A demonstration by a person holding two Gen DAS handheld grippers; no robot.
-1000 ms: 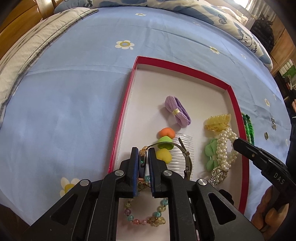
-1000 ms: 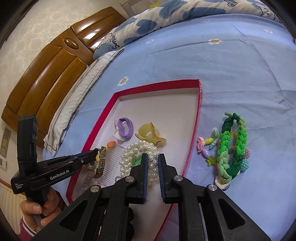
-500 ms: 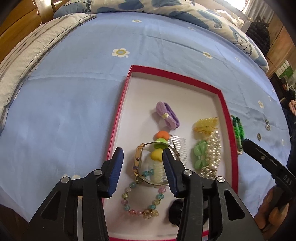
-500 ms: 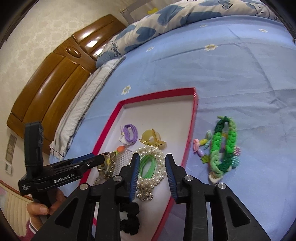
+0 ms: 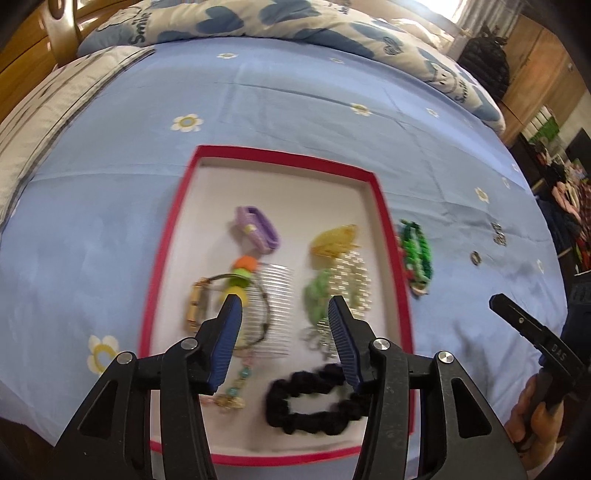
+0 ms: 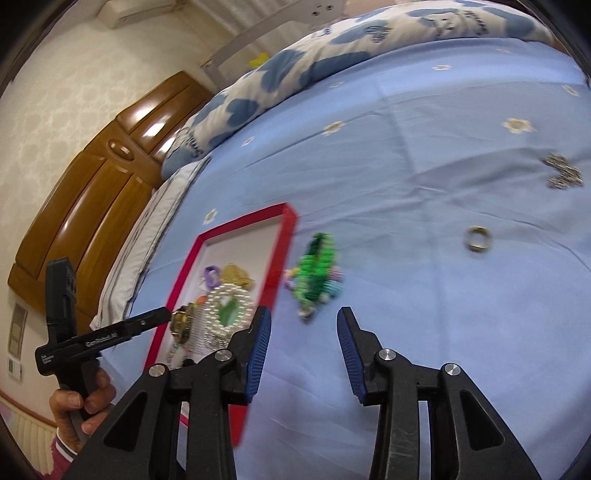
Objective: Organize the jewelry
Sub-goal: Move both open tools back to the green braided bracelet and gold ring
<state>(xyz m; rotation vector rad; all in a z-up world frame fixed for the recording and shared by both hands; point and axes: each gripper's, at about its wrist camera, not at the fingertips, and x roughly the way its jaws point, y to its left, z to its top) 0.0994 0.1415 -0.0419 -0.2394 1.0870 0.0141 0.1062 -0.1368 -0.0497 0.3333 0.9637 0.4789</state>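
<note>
A red-rimmed white tray (image 5: 384, 206) lies on the blue bedsheet. In it lie a gold watch (image 5: 197, 306), a clear comb (image 5: 275, 295), a purple hair tie (image 5: 258, 230), a yellow claw clip (image 5: 334, 238), a pearl bracelet (image 5: 351, 280), a beaded bracelet (image 5: 236, 387) and a black scrunchie (image 5: 314, 398). My left gripper (image 5: 284, 314) is open and empty above the tray's near half. My right gripper (image 6: 303, 321) is open and empty above the sheet, right of the tray (image 6: 284, 236). A green braided band (image 6: 316, 266) lies just outside the tray, with a ring (image 6: 478, 238) and a silver piece (image 6: 563, 171) farther right.
Pillows and a folded quilt (image 5: 295, 22) lie at the far end of the bed. A wooden headboard (image 6: 92, 192) stands at the left. The green band (image 5: 417, 251) and the small metal pieces (image 5: 498, 232) lie on the sheet right of the tray.
My left gripper let go of the gold watch in the tray, opened wide and drew back. My right gripper opened and swung right, away from the tray, over the sheet.
</note>
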